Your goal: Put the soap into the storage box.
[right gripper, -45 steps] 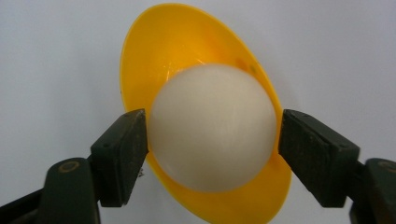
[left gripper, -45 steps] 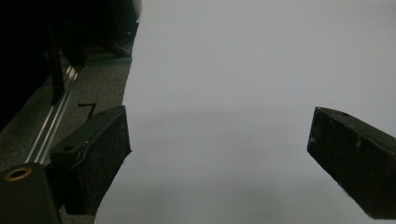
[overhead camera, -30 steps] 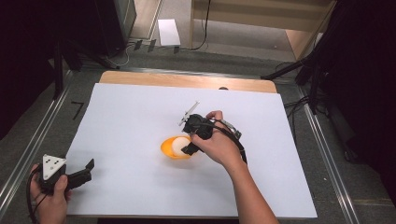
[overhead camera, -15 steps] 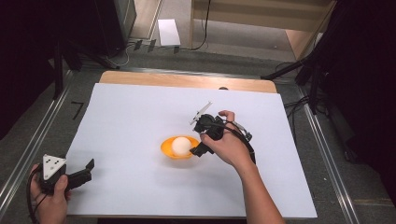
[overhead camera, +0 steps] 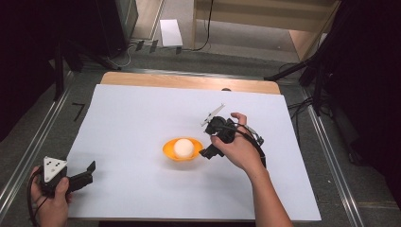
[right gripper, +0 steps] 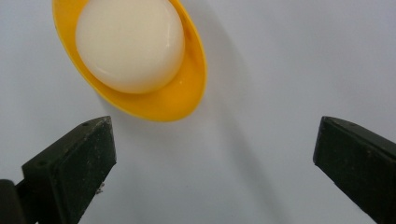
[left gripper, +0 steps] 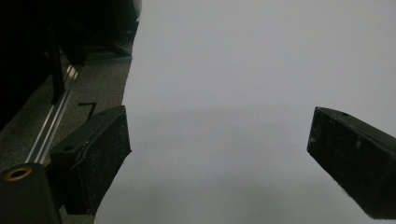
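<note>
Sheet (overhead camera: pixel 142 118) lies on the table (overhead camera: pixel 189 81), covering all but a strip along the far edge. Bowl (overhead camera: pixel 170 156) sits on the sheet near its middle, slightly toward the near edge, with the egg (overhead camera: pixel 183 148) in it. Right gripper (overhead camera: pixel 208 152) is just beside the bowl on its right, apart from it; left gripper (overhead camera: pixel 90 169) is at the sheet's near left corner, well apart from the bowl.

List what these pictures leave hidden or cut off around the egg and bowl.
- Egg: its top is cut off by the right gripper view's upper edge.
- Bowl: the egg hides its floor in the high view.
- Right gripper: the hand covers its body in the high view.
</note>
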`<move>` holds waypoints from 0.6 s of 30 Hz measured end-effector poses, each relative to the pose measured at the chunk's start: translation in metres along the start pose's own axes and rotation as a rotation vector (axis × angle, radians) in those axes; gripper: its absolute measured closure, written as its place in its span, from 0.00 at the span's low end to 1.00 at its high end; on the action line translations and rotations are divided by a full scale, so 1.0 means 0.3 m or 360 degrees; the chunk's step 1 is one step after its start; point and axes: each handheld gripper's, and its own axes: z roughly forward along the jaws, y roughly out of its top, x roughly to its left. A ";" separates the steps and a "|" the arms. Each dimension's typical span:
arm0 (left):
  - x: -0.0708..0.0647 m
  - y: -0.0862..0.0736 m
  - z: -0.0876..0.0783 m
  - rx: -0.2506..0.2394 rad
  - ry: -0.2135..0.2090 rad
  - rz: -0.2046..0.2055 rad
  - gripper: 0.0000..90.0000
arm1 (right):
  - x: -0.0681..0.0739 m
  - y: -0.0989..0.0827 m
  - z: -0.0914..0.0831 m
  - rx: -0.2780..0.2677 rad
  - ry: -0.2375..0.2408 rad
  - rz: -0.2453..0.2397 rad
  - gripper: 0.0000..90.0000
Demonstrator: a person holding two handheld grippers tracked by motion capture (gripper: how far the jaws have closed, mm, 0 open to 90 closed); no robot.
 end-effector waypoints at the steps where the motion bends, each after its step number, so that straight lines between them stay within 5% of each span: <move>1: -0.001 0.000 0.000 0.0000 0.0001 0.0000 0.07 | -0.005 -0.011 -0.004 0.0003 -0.0001 0.0016 0.00; 18: -0.003 0.000 0.002 -0.0001 0.0006 0.0007 0.07 | -0.047 -0.110 -0.022 0.0016 -0.0023 0.0101 0.00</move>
